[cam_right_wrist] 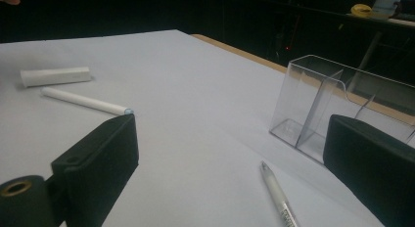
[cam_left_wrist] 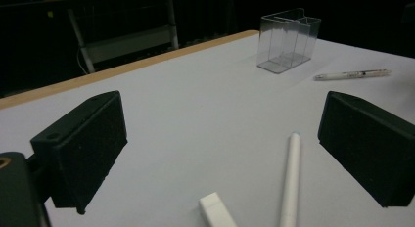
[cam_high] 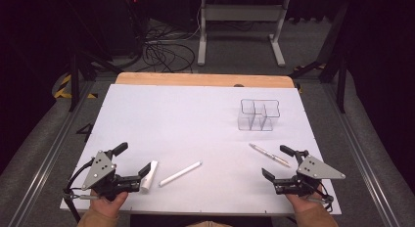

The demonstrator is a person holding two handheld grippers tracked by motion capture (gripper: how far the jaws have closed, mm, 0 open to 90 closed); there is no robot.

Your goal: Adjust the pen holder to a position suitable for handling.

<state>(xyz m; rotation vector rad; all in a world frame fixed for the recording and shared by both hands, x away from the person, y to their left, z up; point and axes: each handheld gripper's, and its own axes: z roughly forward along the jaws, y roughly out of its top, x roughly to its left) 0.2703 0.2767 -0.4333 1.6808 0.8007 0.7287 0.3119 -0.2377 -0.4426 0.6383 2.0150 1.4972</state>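
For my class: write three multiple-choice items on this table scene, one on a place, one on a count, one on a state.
1. Where does the clear organizer stand?
A far right of the table
B near left
C on the floor

2. How many loose white things lie on the table?
A one
B three
C five

3. How are the jaws of the left gripper?
A shut on a pen
B open, holding nothing
C shut on the organizer

Key: A, it stands beyond the pen; B, pen, white stick, white block; B, bare sheet between the jaws.

both grippers open; left gripper (cam_high: 133,161) by white block (cam_high: 149,175), right gripper (cam_high: 278,163) near pen (cam_high: 269,154).
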